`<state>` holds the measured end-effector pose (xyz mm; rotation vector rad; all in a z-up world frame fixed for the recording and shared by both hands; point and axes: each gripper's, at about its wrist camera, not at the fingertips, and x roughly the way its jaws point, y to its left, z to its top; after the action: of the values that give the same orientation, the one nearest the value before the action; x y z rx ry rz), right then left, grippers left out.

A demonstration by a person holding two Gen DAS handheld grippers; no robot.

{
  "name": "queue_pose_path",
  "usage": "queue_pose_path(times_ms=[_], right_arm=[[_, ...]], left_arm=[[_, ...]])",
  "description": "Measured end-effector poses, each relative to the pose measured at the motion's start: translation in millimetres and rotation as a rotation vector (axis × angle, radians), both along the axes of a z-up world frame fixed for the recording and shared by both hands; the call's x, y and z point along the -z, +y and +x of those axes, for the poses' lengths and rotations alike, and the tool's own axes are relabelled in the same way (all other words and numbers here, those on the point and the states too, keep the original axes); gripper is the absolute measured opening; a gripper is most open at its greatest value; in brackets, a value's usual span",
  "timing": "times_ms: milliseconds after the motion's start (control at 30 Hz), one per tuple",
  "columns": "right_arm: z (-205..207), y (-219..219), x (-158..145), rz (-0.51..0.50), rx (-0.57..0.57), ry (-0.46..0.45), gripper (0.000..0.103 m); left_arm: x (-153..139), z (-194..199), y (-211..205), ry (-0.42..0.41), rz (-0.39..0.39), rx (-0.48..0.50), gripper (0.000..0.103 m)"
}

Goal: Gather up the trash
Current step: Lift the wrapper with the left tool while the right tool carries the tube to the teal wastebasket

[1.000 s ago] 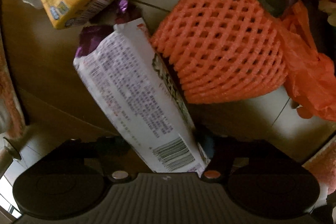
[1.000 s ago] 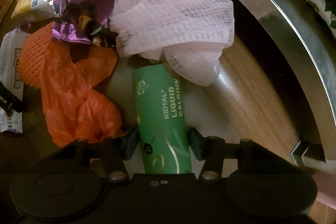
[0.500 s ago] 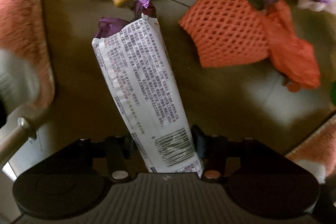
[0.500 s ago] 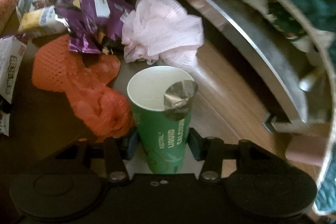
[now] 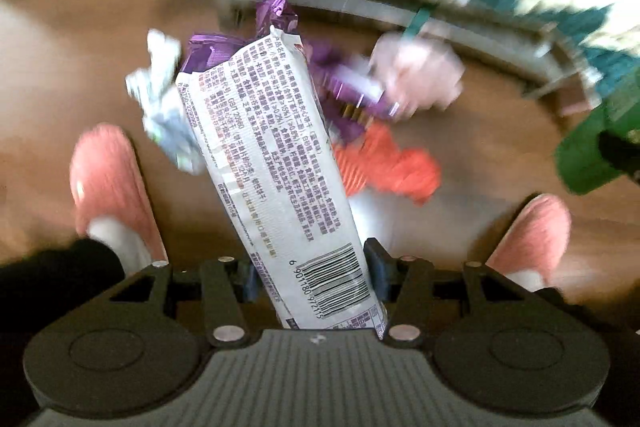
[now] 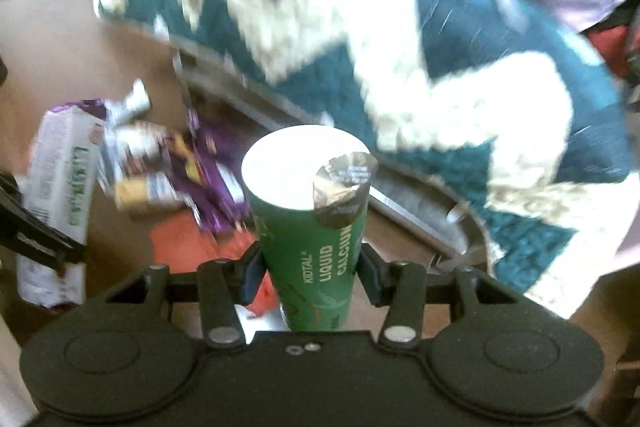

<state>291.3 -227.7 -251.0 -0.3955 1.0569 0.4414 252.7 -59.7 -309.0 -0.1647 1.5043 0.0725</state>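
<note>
Below, we see purple wrappers (image 5: 344, 87), orange fruit netting (image 5: 384, 167) and pink slippers (image 5: 108, 183) littering the floor (image 5: 60, 87); left gripper (image 5: 310, 279) clamps a white biscuit wrapper (image 5: 272, 163), right gripper (image 6: 310, 267) a green cup (image 6: 312, 235).

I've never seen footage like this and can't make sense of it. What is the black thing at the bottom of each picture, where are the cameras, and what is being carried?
No robot: a person holds a two-fingered grabber in each hand, with a camera on each looking along its jaws. The left gripper clamps a long white printed snack wrapper. The right gripper clamps a green paper tube, open at the top with a peeled foil seal. Below, on the wooden floor, lie purple foil wrappers, orange netting and pink mesh. The pink slippers are the person's.
</note>
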Motion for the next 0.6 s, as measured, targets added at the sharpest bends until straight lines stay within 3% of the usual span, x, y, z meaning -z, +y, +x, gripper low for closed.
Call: queue_pose_path(times_ms=[333,600], right_arm=[[-28.9,5.3,-138.2,0.132,0.052,-0.176,0.049],[-24.9,5.3,-248.0,0.213,0.070,-0.329,0.049]], left_arm=[[-157.2,-7.7,0.4,-0.355,0.020,0.129,0.050],[-283.3,1.9,8.5,-0.598,0.055,0.188,0.051]])
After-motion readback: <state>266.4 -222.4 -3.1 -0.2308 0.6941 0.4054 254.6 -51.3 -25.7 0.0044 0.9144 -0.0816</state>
